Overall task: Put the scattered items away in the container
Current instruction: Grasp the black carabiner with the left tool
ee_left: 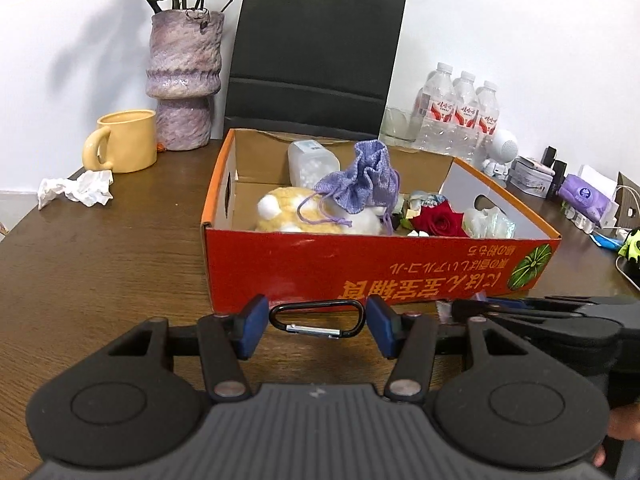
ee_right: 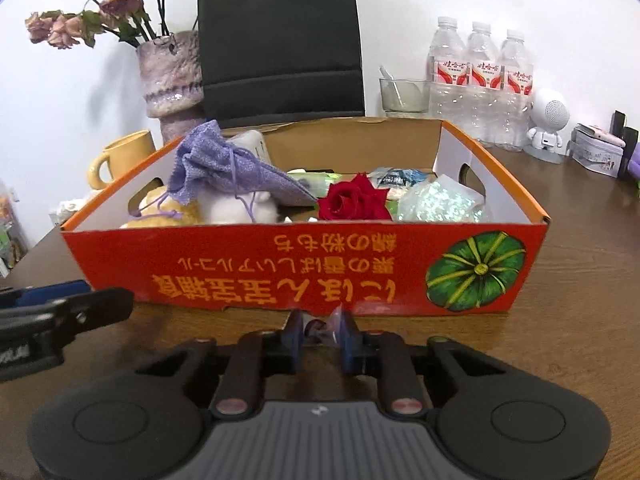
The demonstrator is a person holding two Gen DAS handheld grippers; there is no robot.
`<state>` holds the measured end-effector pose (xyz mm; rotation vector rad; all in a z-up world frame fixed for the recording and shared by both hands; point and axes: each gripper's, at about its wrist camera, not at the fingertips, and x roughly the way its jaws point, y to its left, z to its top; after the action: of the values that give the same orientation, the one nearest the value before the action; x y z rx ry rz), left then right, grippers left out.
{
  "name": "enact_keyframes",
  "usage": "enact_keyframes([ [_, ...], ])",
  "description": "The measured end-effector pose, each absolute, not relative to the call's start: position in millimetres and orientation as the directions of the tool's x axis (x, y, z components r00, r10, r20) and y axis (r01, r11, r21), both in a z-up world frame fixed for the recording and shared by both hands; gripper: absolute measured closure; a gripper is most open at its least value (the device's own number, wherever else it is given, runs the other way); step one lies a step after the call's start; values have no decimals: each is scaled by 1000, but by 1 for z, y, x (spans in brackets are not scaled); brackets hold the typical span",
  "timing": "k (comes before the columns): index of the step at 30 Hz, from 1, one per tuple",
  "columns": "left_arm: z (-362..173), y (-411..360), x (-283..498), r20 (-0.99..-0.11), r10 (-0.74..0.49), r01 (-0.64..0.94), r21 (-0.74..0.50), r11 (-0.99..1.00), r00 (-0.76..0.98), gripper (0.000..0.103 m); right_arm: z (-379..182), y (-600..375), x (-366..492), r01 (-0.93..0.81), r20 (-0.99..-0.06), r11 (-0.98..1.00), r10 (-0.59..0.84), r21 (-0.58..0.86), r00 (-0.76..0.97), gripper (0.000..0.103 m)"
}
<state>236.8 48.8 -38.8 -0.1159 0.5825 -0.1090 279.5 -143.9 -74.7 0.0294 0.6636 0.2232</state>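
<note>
**Carabiner and small packet at the box front**

Low in the left wrist frame, just above centre bottom: left gripper [ee_left: 317, 326], blue pads set at either end of a black carabiner [ee_left: 317, 319] with a silver gate. Lying flat on the brown table [ee_left: 100, 264], right at the foot of the red cardboard box [ee_left: 360, 268]. Pads at or very near the carabiner's ends; firm contact not possible to confirm.

Low centre of the right wrist frame: right gripper [ee_right: 319, 332], narrowed around a small clear plastic packet [ee_right: 320, 326], pinched between the blue pads, just in front of the box wall. Contents too small to make out. Also visible at the right edge of the left wrist frame, lying sideways beside the left gripper.

Inside the box, mid-frame in both views: purple drawstring pouch [ee_left: 366, 178] draped over a yellow and white plush toy [ee_left: 292, 212]; red rose [ee_left: 440, 220] to its right; crumpled clear wrapping [ee_left: 488, 222] further right; white lidded plastic container [ee_left: 310, 160] toward the back.

Upper left of the left wrist frame: mauve vase [ee_left: 184, 80] with dried flowers, yellow mug [ee_left: 124, 140] beside it, crumpled white tissue [ee_left: 78, 190] on the table below the mug. Behind the box: black paper bag [ee_left: 316, 52]. Upper right: three water bottles [ee_left: 460, 112].
</note>
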Motion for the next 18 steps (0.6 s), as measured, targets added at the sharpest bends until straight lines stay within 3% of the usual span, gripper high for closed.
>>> enact_keyframes([
  [18, -30, 26, 212, -485, -140, 91, -124, 988, 863, 48, -56, -174, 238, -222, -501, 956, 291, 195, 815, 93],
])
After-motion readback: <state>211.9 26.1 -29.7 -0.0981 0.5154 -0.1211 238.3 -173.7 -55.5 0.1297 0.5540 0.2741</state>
